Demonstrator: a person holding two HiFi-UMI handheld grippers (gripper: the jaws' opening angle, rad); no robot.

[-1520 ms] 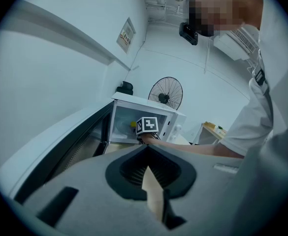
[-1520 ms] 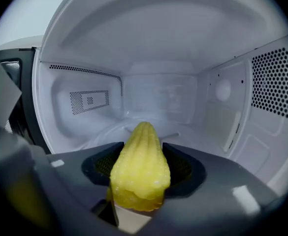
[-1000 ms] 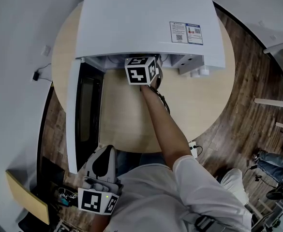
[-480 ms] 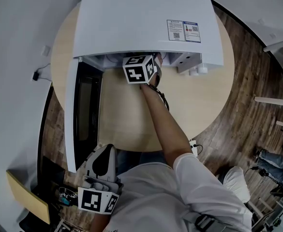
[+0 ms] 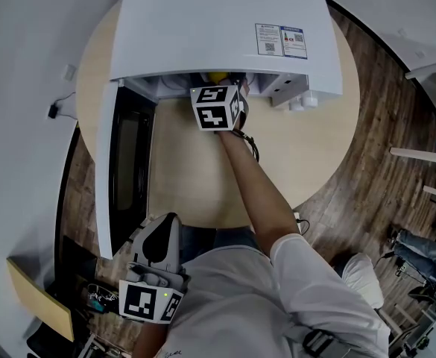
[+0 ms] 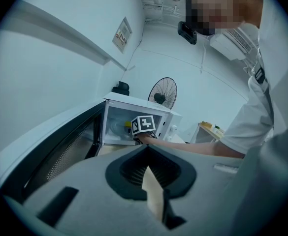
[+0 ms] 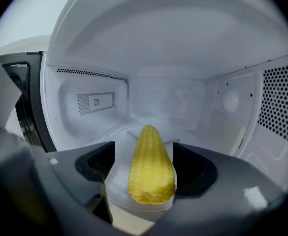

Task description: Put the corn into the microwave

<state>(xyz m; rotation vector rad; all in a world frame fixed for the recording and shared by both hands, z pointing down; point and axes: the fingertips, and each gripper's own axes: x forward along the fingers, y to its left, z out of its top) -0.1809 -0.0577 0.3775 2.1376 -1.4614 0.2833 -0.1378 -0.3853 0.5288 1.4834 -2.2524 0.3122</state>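
A: Round wooden table [image 5: 307, 155] with a white microwave [image 5: 218, 28] on it, yes? Where's its door [image 5: 121, 170]?
B: Swung wide open, off to the left of the right gripper [image 7: 144, 149], which reaches forward past the front edge into the cavity.
A: And the corn [image 7: 151, 173]?
B: Inside the microwave, lying on the glass tray [image 7: 115, 188] straight between that gripper's two jaws. Its pointed end faces away towards the back wall and its butt end is nearest the gripper.
A: Pinched?
B: No. Those jaws have just been spreading and now stand wide. A clear gap shows on the cob's left side, and the right jaw is just beside it, with no squeeze that I can see.
A: The other one?
B: Well, the left gripper [image 6: 147, 156] sits well back from the microwave, low by the person's body, aimed towards the open cavity. Its jaws are pressed together with nothing between them. Ahead of it are the right gripper's marker cube [image 6: 144, 124] at the cavity mouth and the person's forearm [image 6: 193, 146] stretching out to it
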